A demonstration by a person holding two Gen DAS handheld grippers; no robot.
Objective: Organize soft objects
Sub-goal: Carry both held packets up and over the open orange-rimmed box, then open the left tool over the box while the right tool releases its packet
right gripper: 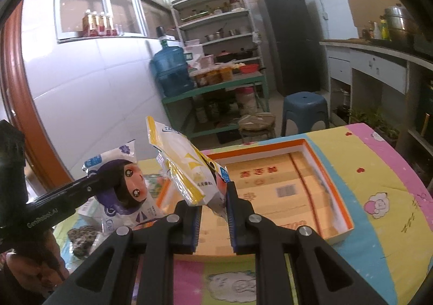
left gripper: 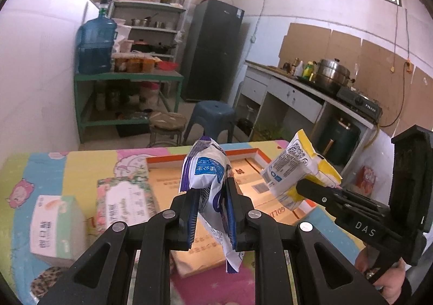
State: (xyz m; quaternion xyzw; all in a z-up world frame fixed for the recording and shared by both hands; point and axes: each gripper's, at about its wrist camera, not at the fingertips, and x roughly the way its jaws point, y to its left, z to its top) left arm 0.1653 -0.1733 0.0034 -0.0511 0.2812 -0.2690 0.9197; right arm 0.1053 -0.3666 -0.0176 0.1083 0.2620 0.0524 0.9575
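Observation:
My left gripper (left gripper: 210,206) is shut on a purple and white soft pack (left gripper: 208,169) with a cartoon face, held above the table; it also shows in the right wrist view (right gripper: 121,191). My right gripper (right gripper: 213,203) is shut on a yellow and white soft pack (right gripper: 186,169), held above the near left part of the tray; it shows in the left wrist view (left gripper: 295,167) to the right of the purple pack. An orange-rimmed shallow tray (right gripper: 335,178) with a cardboard-printed floor lies on the table below both packs; it also shows in the left wrist view (left gripper: 257,153).
The table carries a pastel cartoon cloth (right gripper: 384,186). A floral tissue pack (left gripper: 124,199), a white and green tissue box (left gripper: 54,226) and a dark speckled item (left gripper: 46,282) lie at the left. Beyond the table stand a blue stool (left gripper: 211,118), shelves and a fridge.

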